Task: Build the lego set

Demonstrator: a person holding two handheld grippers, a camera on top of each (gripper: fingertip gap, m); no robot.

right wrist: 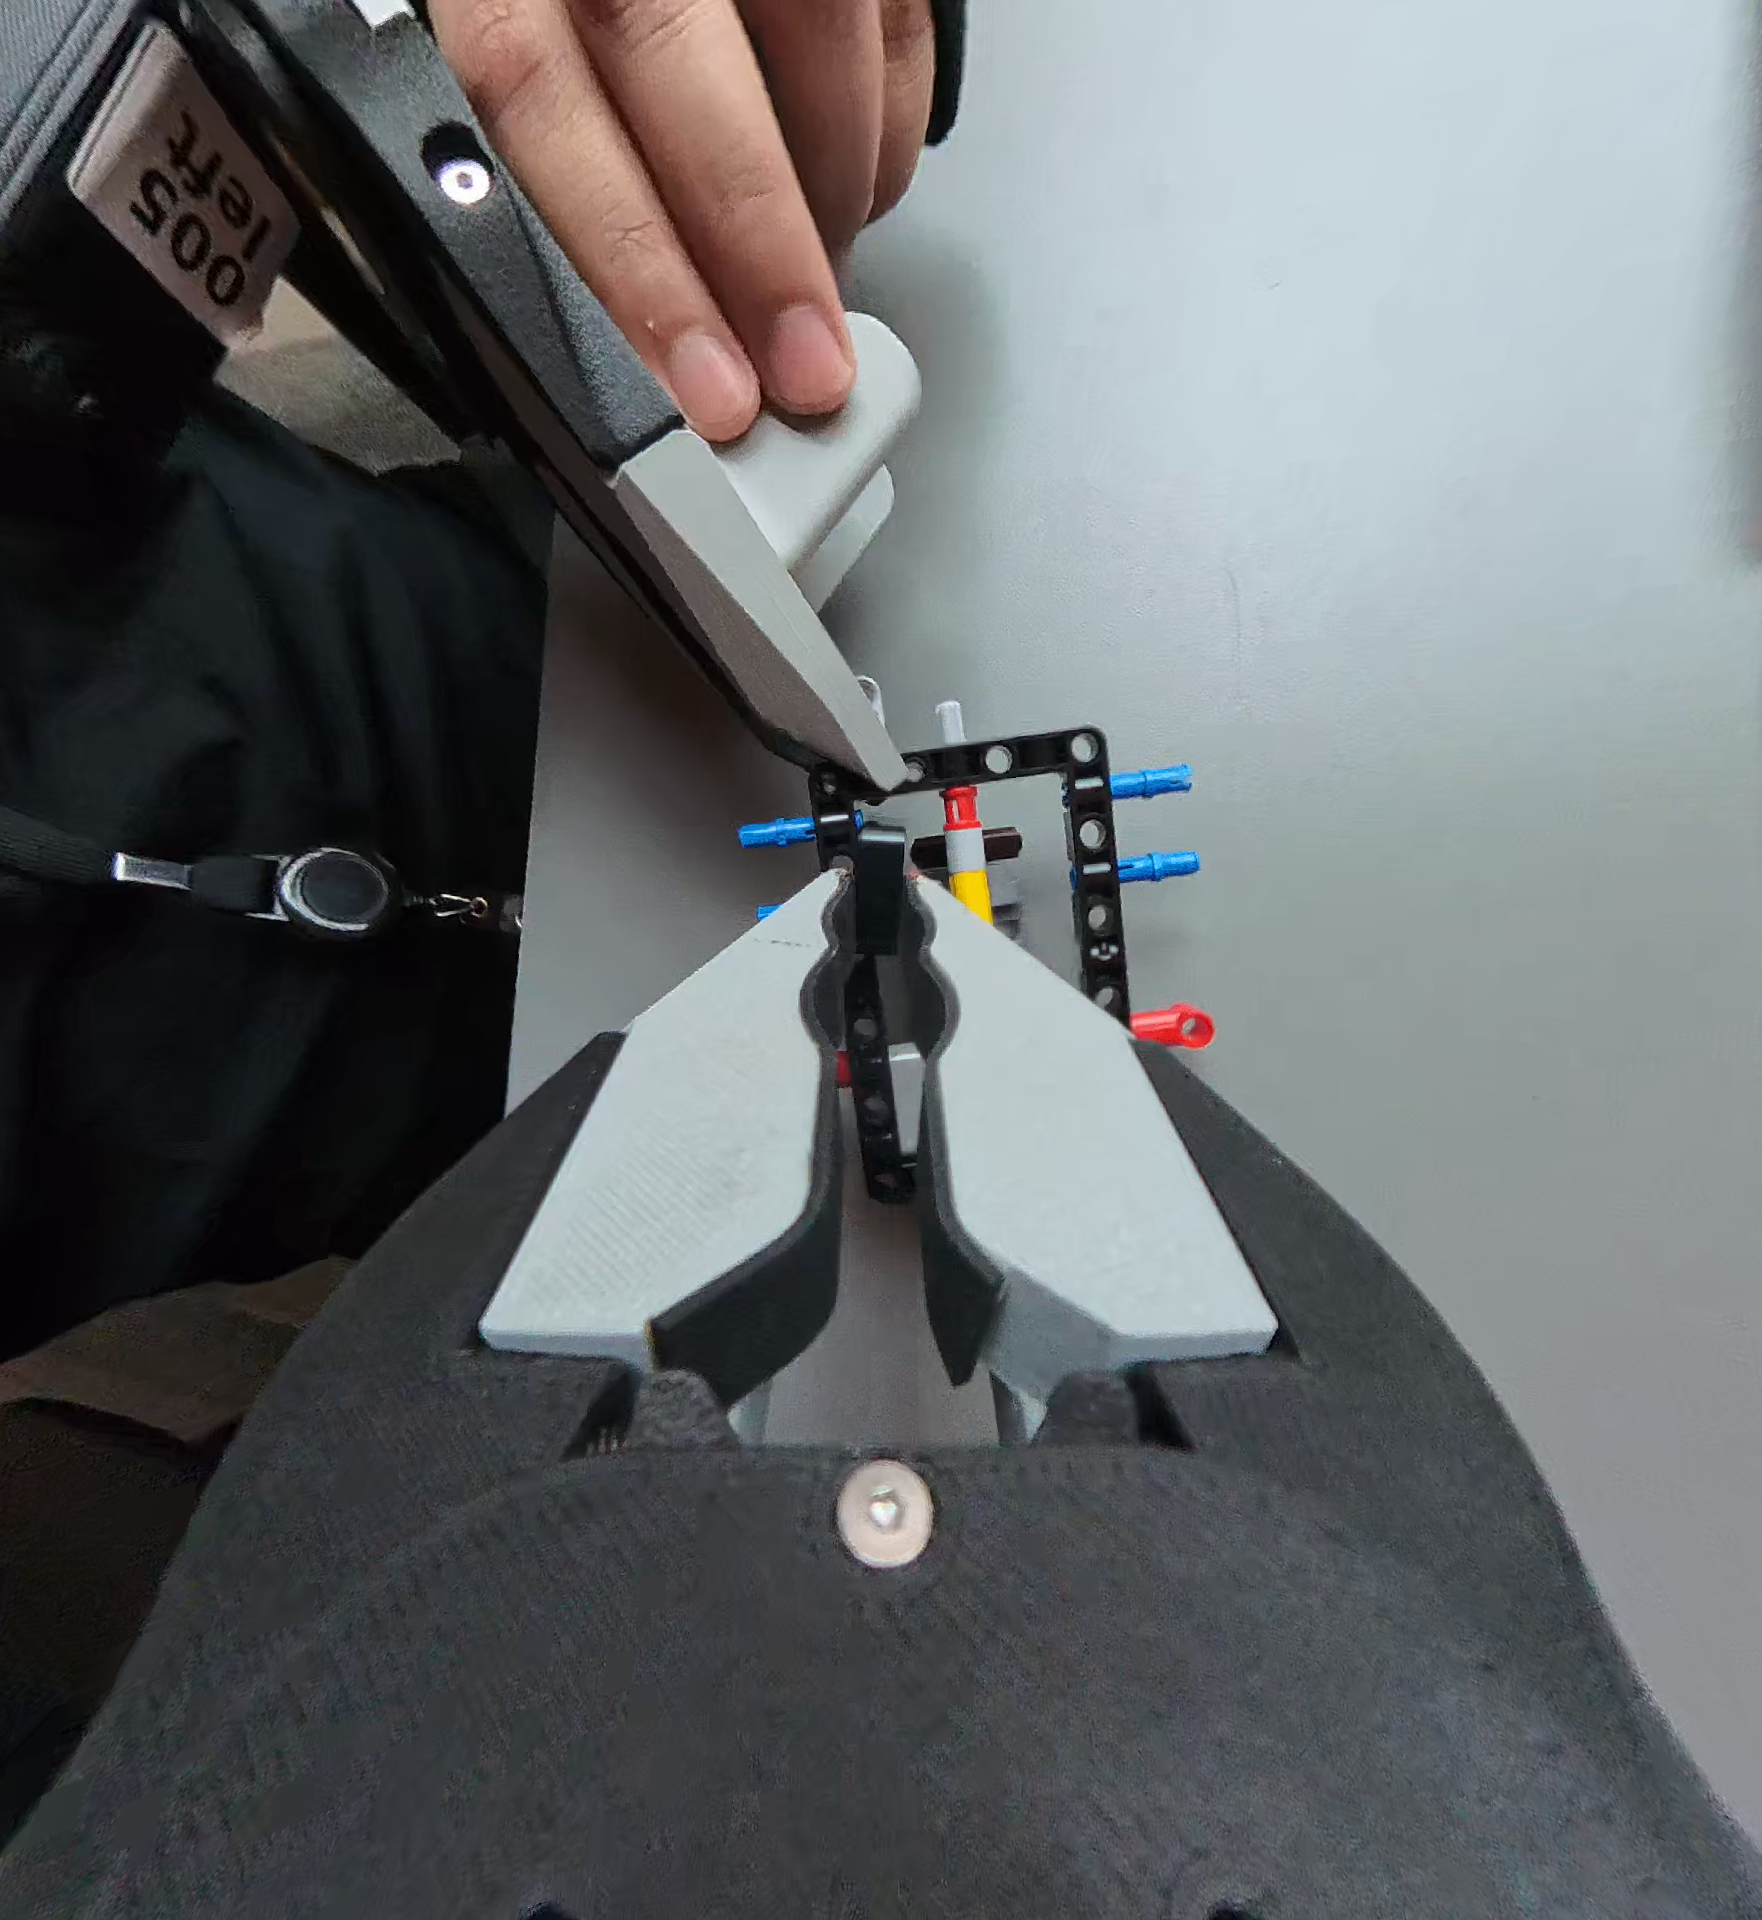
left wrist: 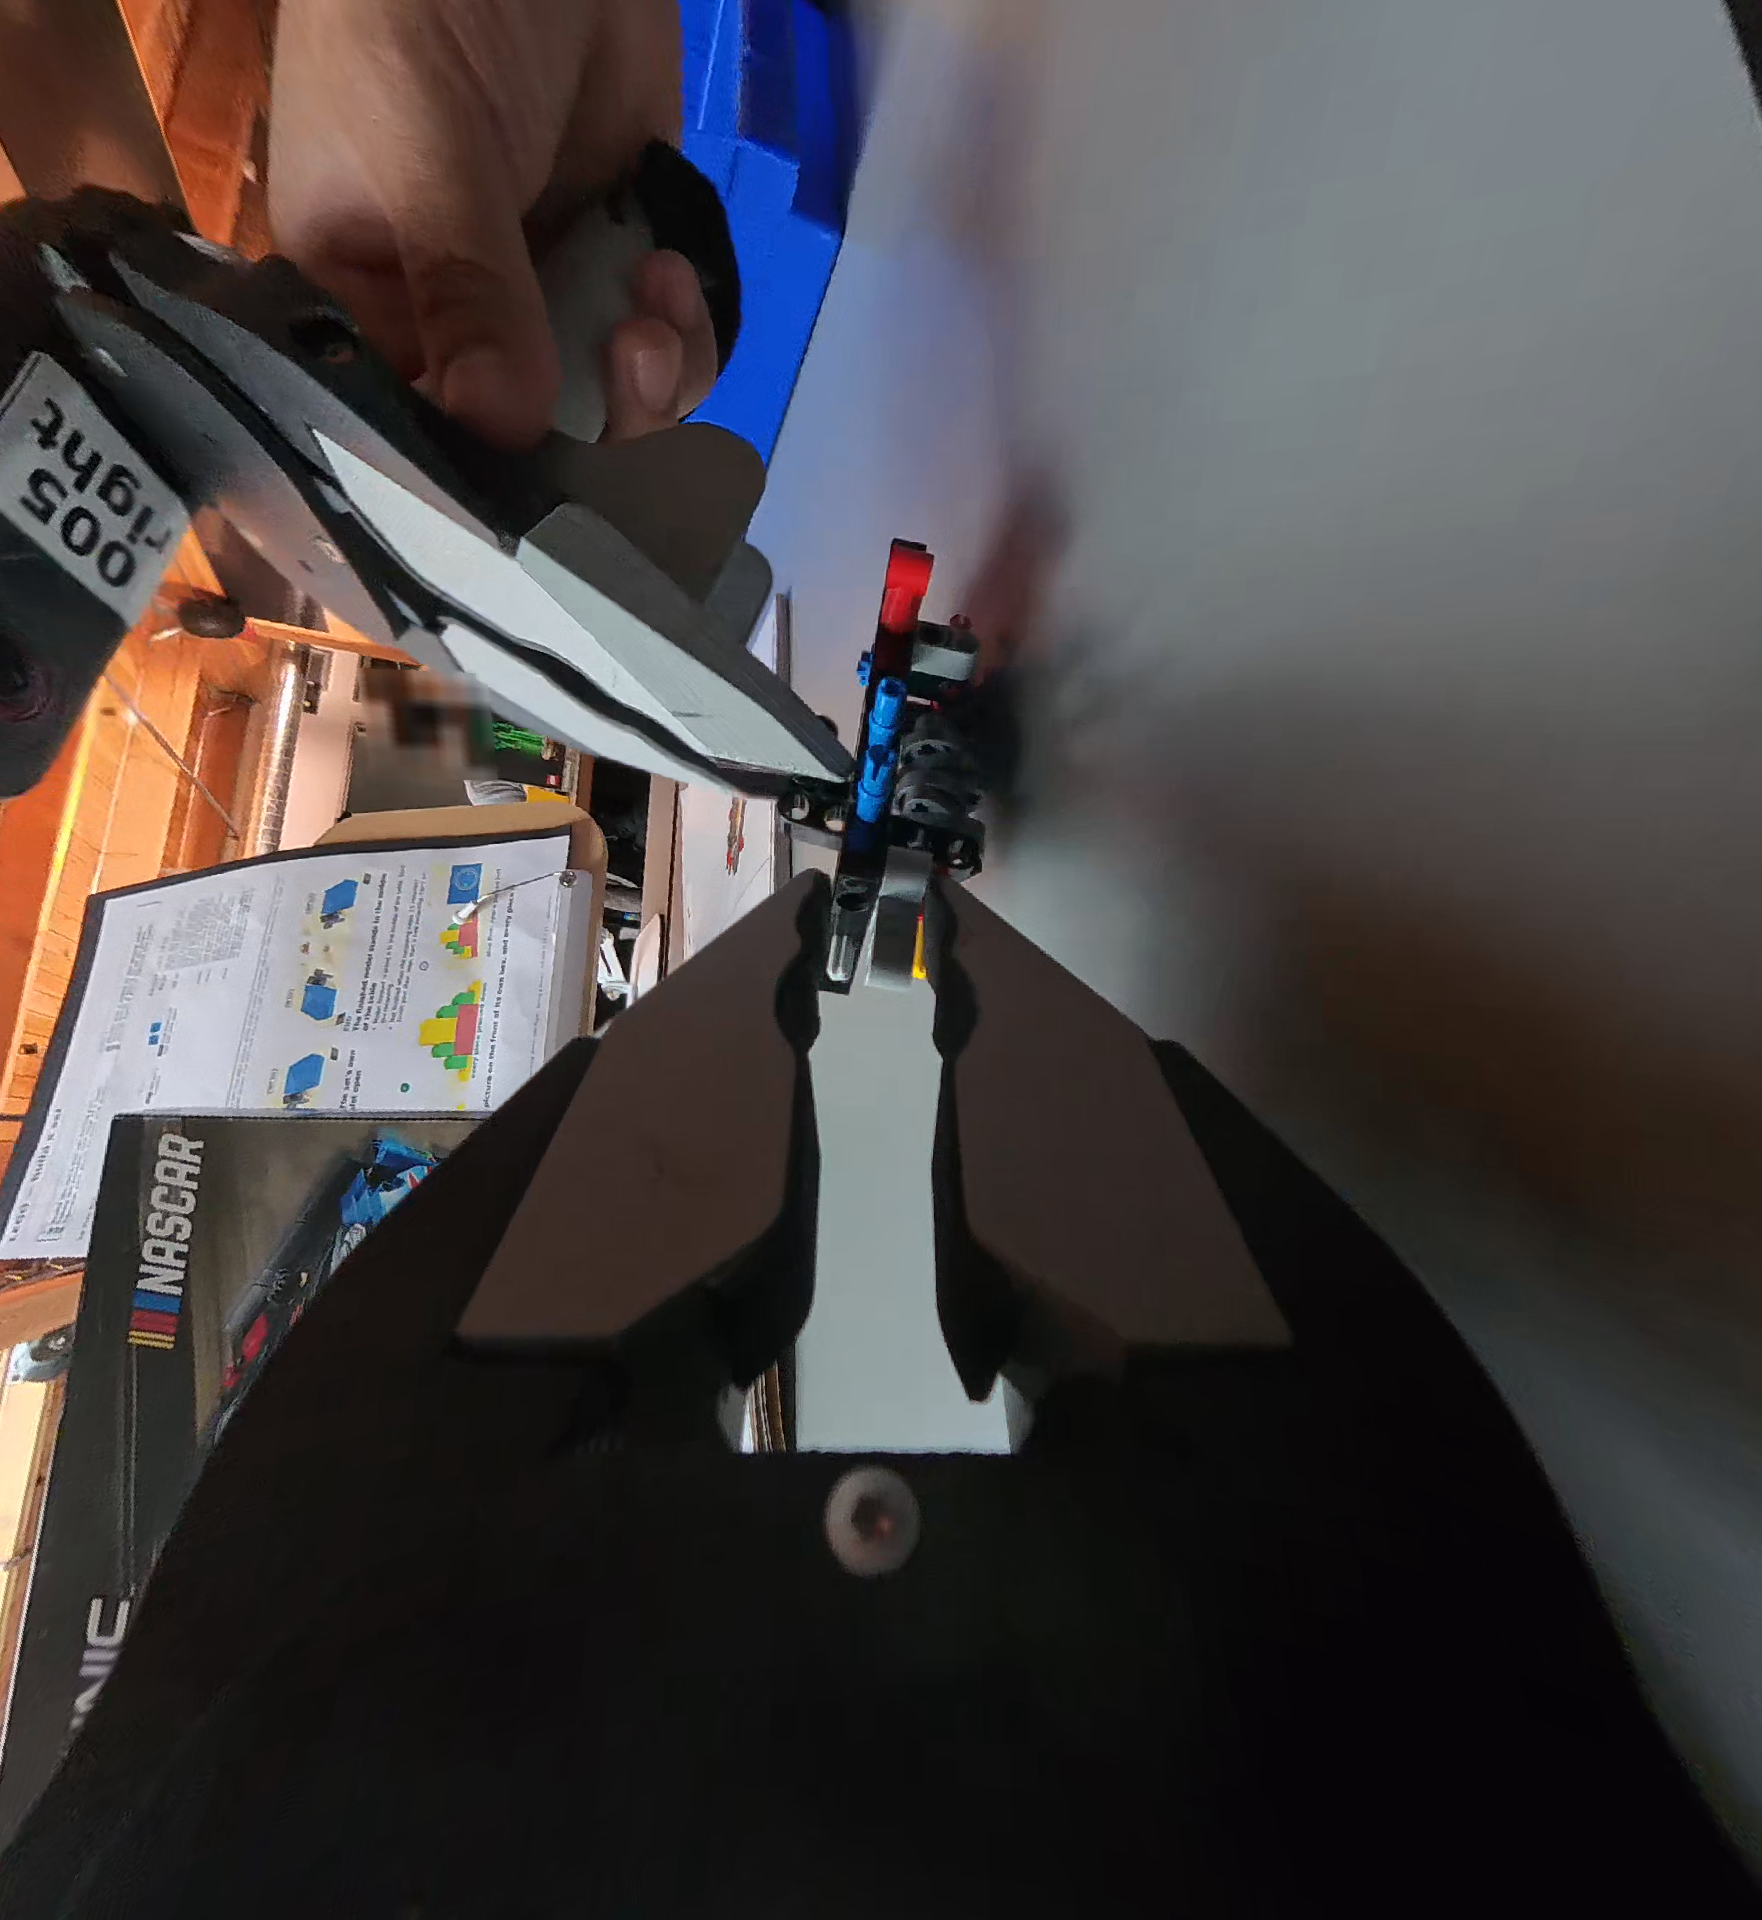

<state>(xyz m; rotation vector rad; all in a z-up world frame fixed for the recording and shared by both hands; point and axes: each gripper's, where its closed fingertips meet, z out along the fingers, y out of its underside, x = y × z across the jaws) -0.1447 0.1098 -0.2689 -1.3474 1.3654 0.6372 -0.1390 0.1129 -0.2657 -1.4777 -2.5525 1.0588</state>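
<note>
My right gripper (right wrist: 877,883) is pinching a black piece (right wrist: 879,899) on the lego frame (right wrist: 1002,756); my left gripper (right wrist: 882,779) is clamping its upper-left corner, tips hiding the contact.

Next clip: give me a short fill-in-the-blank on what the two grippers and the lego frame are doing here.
1. The right gripper is shut on a small ____ piece at the frame's side.
2. The pins sticking out of the frame's sides are ____.
3. The left gripper grips the frame near one ____.
4. The axle inside the frame is partly red, partly ____.

Missing: black; blue; corner; yellow
</note>
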